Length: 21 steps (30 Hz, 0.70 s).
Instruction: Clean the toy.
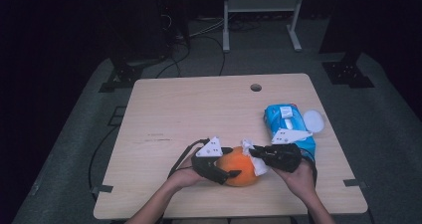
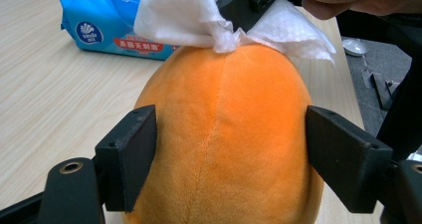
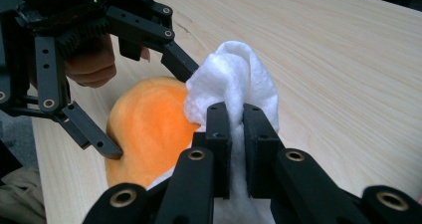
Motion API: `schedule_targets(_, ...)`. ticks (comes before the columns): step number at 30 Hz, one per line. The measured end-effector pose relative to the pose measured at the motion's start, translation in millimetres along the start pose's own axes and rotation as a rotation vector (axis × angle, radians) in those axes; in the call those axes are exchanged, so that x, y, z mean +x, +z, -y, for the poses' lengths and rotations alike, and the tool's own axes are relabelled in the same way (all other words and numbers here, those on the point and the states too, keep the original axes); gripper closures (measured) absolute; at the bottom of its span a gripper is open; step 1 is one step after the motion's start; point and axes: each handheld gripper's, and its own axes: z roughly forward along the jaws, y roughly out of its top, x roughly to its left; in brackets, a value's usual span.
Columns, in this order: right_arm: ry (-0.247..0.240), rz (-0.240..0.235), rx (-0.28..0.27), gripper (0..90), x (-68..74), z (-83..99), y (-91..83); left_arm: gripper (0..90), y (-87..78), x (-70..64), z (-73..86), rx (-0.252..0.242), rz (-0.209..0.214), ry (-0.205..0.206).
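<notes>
Orange plush toy point(image 1: 240, 170) sitting near table point(image 1: 189, 104) front edge, left gripper point(image 1: 225, 173) jaws clamping its sides. Right gripper point(image 1: 253, 153) pinching white wipe point(image 1: 255, 159) against toy top. Blue wipe pack point(image 1: 287, 124) lying near right edge.

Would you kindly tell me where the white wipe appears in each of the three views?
High view: the white wipe lies low, right of centre, against the orange plush toy.
Left gripper view: top centre, draped on the toy.
Right gripper view: centre, pinched in the right hand-held gripper.
Shared landmark: the orange plush toy.
</notes>
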Motion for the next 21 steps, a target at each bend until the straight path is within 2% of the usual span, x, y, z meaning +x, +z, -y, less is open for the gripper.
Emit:
schedule_targets(2, -0.001, 0.001, -0.009, 82.3, 2.4, -1.2, -1.5, 22.0, 1.4, -0.1, 0.3, 0.0, -0.003, -0.003)
schedule_targets(6, -0.043, -0.004, 0.0, 82.3, 11.0, -6.0, 0.9, 19.6, -0.6, 1.4, 0.7, -0.011, 0.009, 0.005)
schedule_targets(10, -0.042, 0.0, 0.018, 82.3, 7.5, -3.4, 0.4, 13.2, -3.8, 4.6, 1.3, -0.04, 0.024, 0.01)
schedule_targets(11, -0.042, 0.005, 0.022, 82.2, 4.7, -2.0, -0.3, 13.2, -5.4, 8.1, 2.4, -0.039, 0.022, -0.003)
schedule_targets(12, -0.016, 0.004, 0.022, 82.2, -3.4, 1.3, -4.0, 11.0, -7.0, 12.9, 5.4, -0.053, 0.03, -0.031)
schedule_targets(17, 0.025, -0.015, 0.023, 82.0, -18.2, 6.5, -8.9, 9.8, -4.2, 20.7, 13.5, -0.074, 0.07, -0.084)
schedule_targets(19, 0.043, -0.013, 0.024, 81.7, -25.0, 9.6, -10.6, 9.6, 1.0, 20.9, 16.7, -0.067, 0.082, -0.088)
schedule_targets(21, 0.063, -0.019, 0.022, 81.7, -28.5, 12.0, -11.6, 9.5, 4.1, 18.1, 17.7, -0.067, 0.091, -0.071)
